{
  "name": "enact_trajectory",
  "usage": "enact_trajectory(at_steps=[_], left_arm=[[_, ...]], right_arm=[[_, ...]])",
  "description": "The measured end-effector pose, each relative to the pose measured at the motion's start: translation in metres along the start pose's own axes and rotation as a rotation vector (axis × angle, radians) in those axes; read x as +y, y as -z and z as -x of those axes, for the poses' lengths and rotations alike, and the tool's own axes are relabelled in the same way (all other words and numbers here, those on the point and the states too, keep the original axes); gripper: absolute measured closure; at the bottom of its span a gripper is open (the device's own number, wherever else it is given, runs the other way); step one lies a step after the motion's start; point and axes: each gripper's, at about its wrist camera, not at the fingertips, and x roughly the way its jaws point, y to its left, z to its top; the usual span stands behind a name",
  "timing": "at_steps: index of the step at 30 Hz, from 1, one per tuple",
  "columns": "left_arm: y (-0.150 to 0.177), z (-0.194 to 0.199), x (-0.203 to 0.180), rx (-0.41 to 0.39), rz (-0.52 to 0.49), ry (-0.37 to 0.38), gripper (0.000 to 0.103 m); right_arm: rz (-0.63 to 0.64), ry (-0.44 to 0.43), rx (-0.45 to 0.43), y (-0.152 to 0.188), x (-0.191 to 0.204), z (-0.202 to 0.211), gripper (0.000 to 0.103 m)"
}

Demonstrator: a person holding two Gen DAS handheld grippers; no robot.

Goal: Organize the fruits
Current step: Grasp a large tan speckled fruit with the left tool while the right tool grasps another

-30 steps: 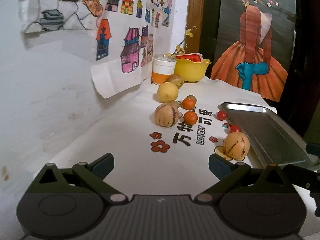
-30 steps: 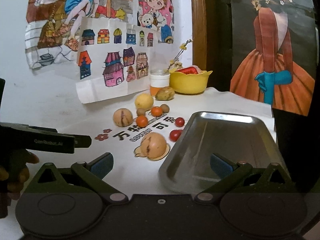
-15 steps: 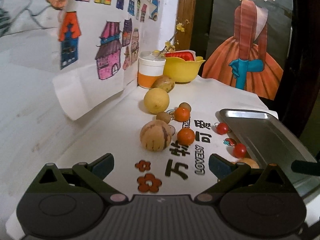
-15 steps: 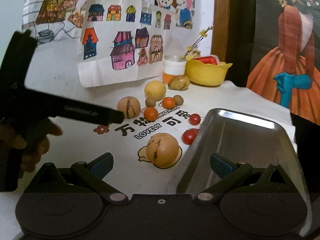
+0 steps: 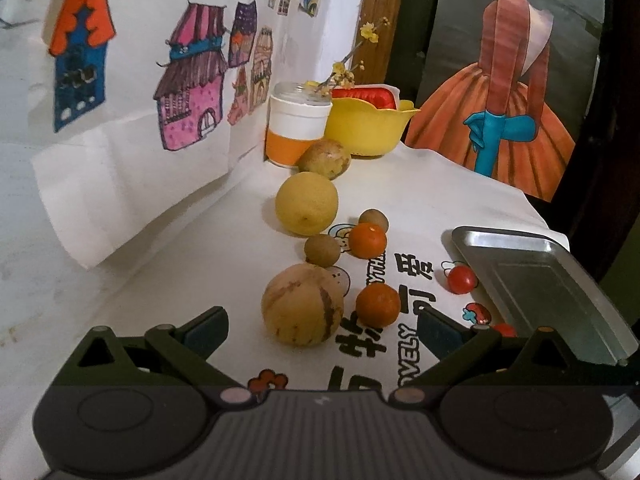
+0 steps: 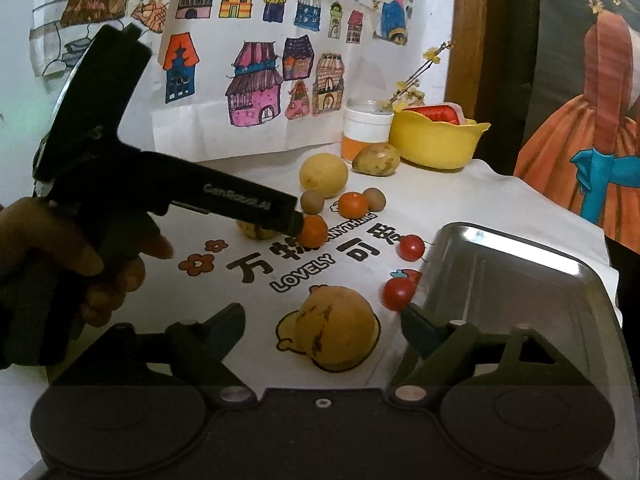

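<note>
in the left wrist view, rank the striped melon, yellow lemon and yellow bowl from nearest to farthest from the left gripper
1. Striped melon, just ahead between the open fingers.
2. Yellow lemon, mid-table behind it.
3. Yellow bowl, at the back by the wall.

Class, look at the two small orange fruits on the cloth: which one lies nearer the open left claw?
The nearer orange fruit, beside the big striped tan fruit that sits between the left claw fingers. The other orange fruit sits farther back, by the yellow fruit.
</note>
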Motion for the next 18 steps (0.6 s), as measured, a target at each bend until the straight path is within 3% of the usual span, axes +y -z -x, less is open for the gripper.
enact_trajectory(at_steps=[4,12,18], left_arm=[[-0.002,-0.008,0.002,0.019,0.006,0.000,0.009],[-0.002,-0.017,0.007,0.022,0.021,-0.016,0.017],[-0.004,-0.017,0.010,0.019,0.047,-0.028,0.033]], right_arm=[[0.006,0.014,0.016,-0.003,0.000,-0.007,0.029],[-0.001,-0.002,0.044,-0.001,-0.002,-0.017,0.035],[-0.015,-0.002,0.063,-0.002,-0.004,-0.022,0.047]])
